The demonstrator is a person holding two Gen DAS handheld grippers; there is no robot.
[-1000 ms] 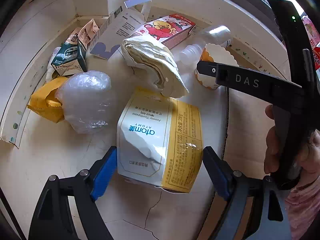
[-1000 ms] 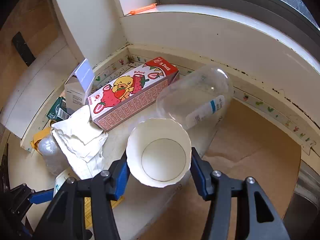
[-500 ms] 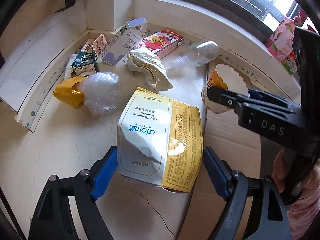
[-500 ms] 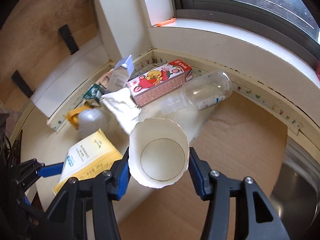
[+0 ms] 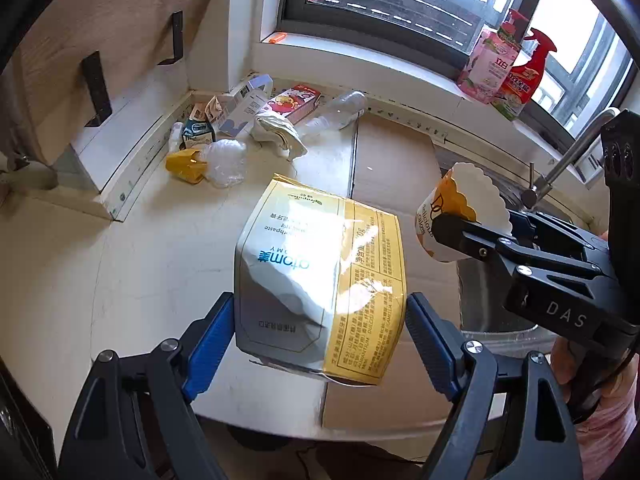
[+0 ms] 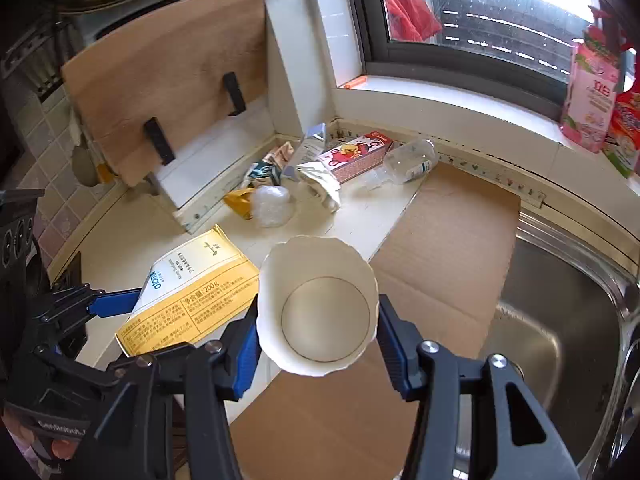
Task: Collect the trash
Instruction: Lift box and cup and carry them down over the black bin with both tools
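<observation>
You've got the left gripper clamped on the toothpaste box and the right gripper pinching the paper cup, both held above the counter, so squeeze harder and that flimsy cup could crumple and slip.

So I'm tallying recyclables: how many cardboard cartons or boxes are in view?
4. The toothpaste box is held in the left gripper; the green carton, white box and cartoon box lie in the corner pile. Others may hide beneath.
</observation>
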